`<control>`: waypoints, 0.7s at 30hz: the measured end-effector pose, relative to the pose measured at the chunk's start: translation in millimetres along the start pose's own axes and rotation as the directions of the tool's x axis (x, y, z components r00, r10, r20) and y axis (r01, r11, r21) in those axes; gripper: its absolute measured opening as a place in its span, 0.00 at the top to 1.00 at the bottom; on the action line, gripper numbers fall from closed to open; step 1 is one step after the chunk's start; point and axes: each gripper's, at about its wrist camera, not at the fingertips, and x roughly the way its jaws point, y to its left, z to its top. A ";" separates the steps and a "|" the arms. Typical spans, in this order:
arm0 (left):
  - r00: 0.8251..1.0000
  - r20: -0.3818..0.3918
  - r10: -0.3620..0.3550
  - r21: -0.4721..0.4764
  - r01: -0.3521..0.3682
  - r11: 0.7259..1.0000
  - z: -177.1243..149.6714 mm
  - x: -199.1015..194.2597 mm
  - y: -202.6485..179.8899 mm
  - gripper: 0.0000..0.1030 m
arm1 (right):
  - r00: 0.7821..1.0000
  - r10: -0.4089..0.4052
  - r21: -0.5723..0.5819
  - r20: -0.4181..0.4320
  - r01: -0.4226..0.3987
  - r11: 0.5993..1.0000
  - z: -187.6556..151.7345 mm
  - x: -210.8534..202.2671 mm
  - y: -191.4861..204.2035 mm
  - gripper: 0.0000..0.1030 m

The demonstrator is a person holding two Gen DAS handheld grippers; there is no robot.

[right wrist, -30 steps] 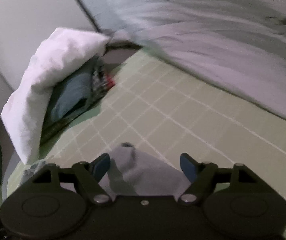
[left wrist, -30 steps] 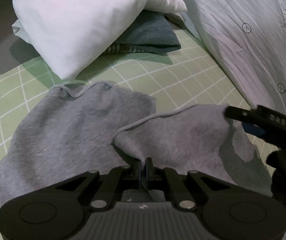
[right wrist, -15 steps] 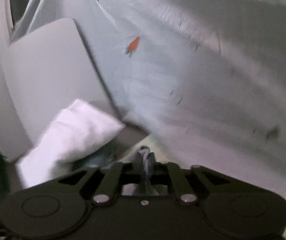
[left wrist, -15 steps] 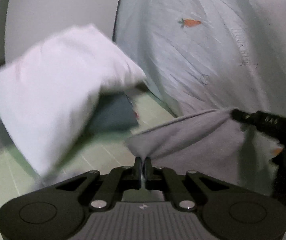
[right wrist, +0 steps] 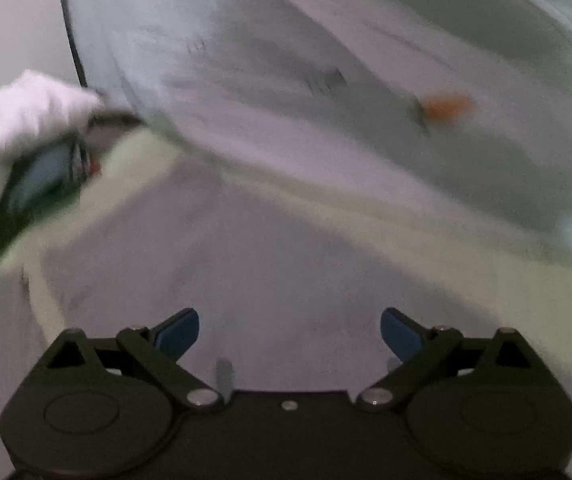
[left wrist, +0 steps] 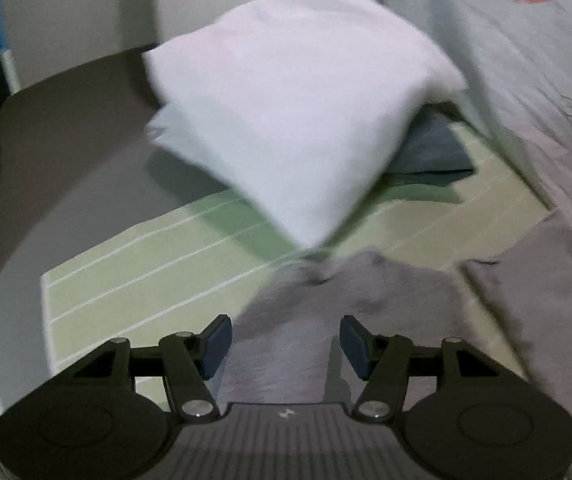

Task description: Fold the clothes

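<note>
One soft grey knit garment (left wrist: 366,304) lies spread on my pale green grid-lined bedsheet (left wrist: 134,292), just below both tools. My left gripper (left wrist: 286,346) is opening, cloth beneath its gap but its pads (left wrist: 216,344) clear of it. My right gripper (right wrist: 289,334) is opening wide over the same grey fabric, gripping nothing. Beyond sits a plump white pillow (left wrist: 298,120), resting on folded dark blue clothing (left wrist: 430,152).
</note>
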 end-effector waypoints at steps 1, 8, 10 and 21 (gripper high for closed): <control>1.000 -0.001 0.014 -0.009 -0.014 1.000 -0.6 -0.3 5.5 0.38 | 1.000 -0.008 0.024 -0.023 0.008 1.000 -11.9 -8.7 -2.5 0.04; 0.997 -0.045 -0.061 -0.120 0.056 0.991 -7.8 7.8 39.9 0.38 | 0.987 -0.058 0.104 -0.148 0.074 0.992 -77.2 -56.2 0.5 0.03; 0.997 -0.031 -0.065 -0.095 0.061 0.994 -10.6 8.0 36.2 0.48 | 0.986 -0.067 0.118 -0.152 0.085 0.989 -83.1 -61.4 5.7 0.03; 0.912 -0.055 -0.407 0.413 0.392 0.822 -61.3 -61.1 -62.6 0.96 | 0.988 -0.118 0.236 -0.099 0.139 0.962 -101.7 -104.1 25.6 0.03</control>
